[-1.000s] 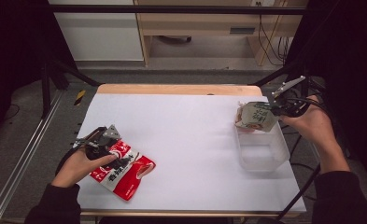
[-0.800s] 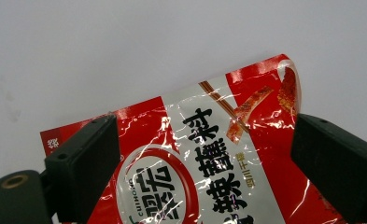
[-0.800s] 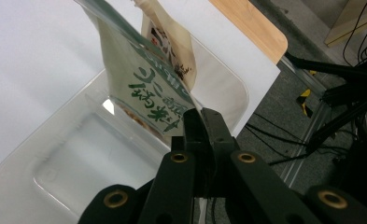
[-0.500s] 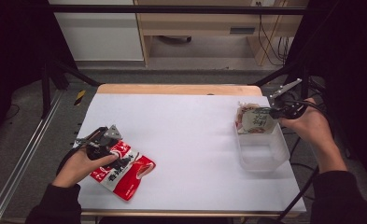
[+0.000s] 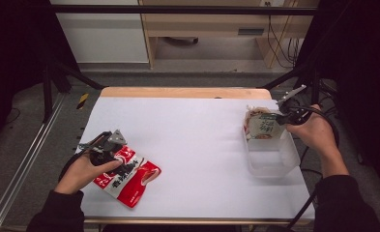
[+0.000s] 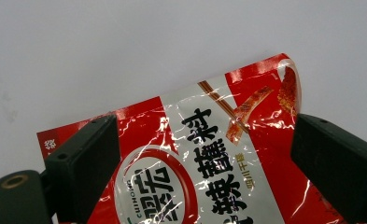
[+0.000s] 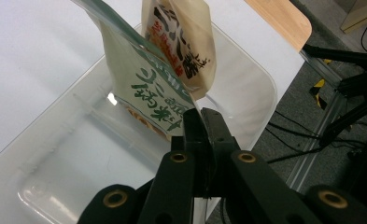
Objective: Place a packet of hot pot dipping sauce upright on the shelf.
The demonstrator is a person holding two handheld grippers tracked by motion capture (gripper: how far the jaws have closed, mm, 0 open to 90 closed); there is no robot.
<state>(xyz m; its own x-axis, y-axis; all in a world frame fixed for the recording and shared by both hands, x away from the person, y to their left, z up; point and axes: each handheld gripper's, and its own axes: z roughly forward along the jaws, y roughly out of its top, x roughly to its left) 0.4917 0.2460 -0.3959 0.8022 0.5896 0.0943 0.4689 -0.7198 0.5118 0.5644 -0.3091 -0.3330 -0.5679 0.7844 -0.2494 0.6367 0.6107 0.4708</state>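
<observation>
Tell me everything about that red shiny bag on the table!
The red snack pouch is glossy crinkly plastic, red with a white panel, bold black Chinese characters, a round logo reading CUIHONG and a picture of reddish food strips. It looks flat and sealed, lying slanted on the white table near the front left corner. The left tongs stand over it with jaws wide apart, one at each side, not squeezing it; whether they touch it is unclear.

Beige pouch (image 5: 262, 125) lower, toward clear tub (image 5: 270, 157).
</observation>
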